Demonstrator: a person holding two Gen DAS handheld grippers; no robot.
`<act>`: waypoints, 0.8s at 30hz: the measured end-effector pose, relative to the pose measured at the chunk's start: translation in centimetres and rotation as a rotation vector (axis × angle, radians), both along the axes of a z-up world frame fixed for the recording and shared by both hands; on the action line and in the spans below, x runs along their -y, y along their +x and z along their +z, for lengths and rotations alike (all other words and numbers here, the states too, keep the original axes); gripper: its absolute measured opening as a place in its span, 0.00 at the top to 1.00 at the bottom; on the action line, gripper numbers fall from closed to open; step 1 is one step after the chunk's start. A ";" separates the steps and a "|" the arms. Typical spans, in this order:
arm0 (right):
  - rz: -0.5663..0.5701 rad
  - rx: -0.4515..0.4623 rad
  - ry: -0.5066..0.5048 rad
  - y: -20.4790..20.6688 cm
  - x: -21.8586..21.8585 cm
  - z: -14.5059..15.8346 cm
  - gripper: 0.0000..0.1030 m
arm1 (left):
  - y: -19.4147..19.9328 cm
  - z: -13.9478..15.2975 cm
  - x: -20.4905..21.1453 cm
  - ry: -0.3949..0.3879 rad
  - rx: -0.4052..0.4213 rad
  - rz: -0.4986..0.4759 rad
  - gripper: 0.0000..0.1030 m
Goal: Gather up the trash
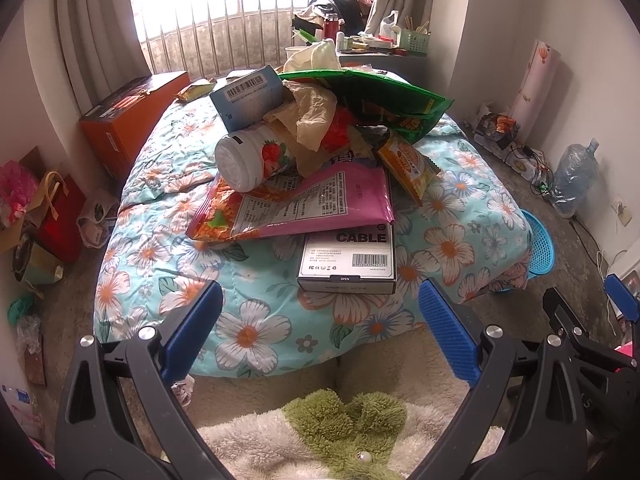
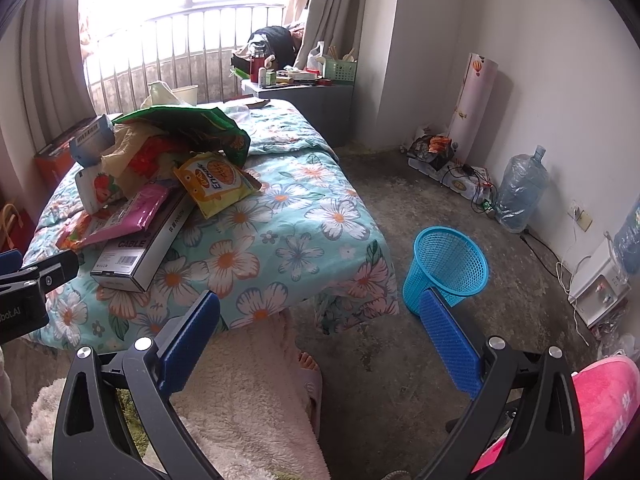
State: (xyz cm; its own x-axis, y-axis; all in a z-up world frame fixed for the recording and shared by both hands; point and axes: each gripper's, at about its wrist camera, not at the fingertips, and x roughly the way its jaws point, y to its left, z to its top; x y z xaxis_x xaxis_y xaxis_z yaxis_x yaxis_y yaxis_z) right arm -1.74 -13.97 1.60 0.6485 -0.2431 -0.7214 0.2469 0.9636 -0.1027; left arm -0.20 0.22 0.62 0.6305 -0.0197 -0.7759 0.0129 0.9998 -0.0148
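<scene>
Floral bedding (image 1: 248,312) fills the middle of a cluttered bedroom; on it lies a trash heap (image 1: 320,152) with a white cable box (image 1: 348,260) at its near edge; the left gripper (image 1: 320,320) hovers level just short of that box, jaws spread wide, empty; the right gripper (image 2: 320,340) hangs over bare floor beside the bedding, released too; a blue mesh bin (image 2: 444,268) stands just beyond its right finger

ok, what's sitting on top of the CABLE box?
A pink snack bag lies across the far end of the CABLE box; a strawberry bottle rests on the bag. The covered part of the box lid can't be seen.
</scene>
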 end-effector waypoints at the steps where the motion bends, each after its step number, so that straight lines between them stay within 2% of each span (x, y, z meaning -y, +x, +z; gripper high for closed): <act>1: 0.000 -0.001 -0.001 0.0 0.0 0.0 0.05 | 0.0 0.0 0.0 0.000 0.001 0.000 0.09; 4: -0.001 0.002 0.000 0.0 0.0 0.1 0.05 | 0.0 0.0 0.0 0.000 0.002 0.000 0.09; 5: 0.030 -0.042 0.020 -0.5 -0.4 -0.2 0.05 | 0.0 0.0 0.0 0.000 0.001 -0.001 0.09; 7: 0.001 0.002 0.002 0.0 0.0 0.1 0.05 | 0.0 0.0 0.0 0.000 0.000 -0.001 0.09; 24: 0.001 0.002 0.001 0.1 -0.1 0.2 0.05 | 0.0 0.0 -0.1 0.000 -0.002 -0.001 0.09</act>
